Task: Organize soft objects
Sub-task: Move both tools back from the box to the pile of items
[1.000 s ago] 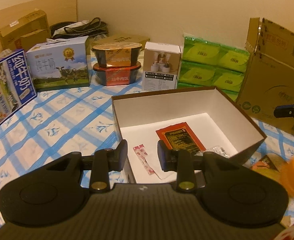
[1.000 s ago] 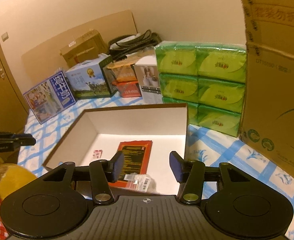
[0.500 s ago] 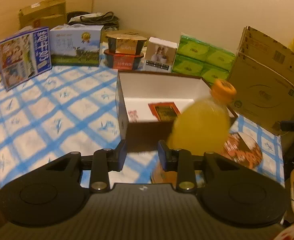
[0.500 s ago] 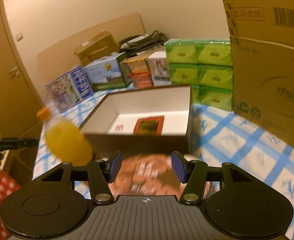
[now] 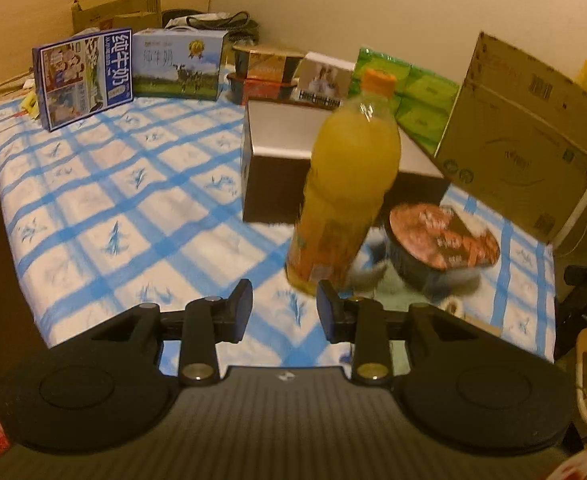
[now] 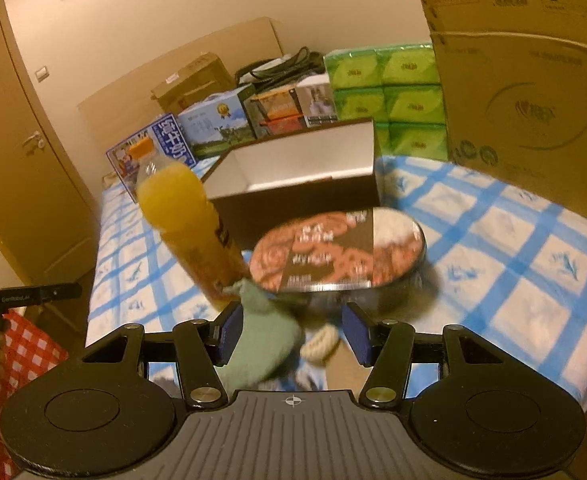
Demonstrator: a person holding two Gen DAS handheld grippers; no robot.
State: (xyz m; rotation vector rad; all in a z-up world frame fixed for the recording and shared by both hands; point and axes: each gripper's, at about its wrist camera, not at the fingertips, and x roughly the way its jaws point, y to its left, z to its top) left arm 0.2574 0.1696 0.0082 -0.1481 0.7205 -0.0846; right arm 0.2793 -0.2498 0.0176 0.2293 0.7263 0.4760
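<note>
1. Bed (image 5: 105, 208) under a blue-and-white checked cloth fills the middle of the room, with boxes crowding its far edge.
2. The left gripper (image 5: 283, 312) hangs over the near edge of the cloth with its jaws a modest way apart and nothing between them.
3. Just beyond its right finger stands an orange bottle (image 5: 345, 196), tilted in the fisheye view and blurred.
4. Right of the bottle sits a round bowl (image 5: 443, 236) with a printed lid, close to the bottle but apart from it as far as I can tell.
5. The right gripper (image 6: 289, 334) has its jaws spread wider, about halfway.
6. A green sock (image 6: 261, 344) lies on the bed at the near edge, against the inner face of that gripper's left finger; the right finger is clear of it, so nothing is clamped.
7. Beside the sock, between the fingers in the right wrist view, lies a small pale soft thing (image 6: 321, 346), too blurred to name.
8. Behind the bottle and bowl stands an open box (image 6: 293, 176), dark outside and white inside; its contents are hidden from here.
9. Green tissue packs (image 6: 389, 96) are stacked at the back, next to a big carton (image 6: 533, 88).
10. Two milk cartons (image 5: 129, 72) stand along the far left.
</note>
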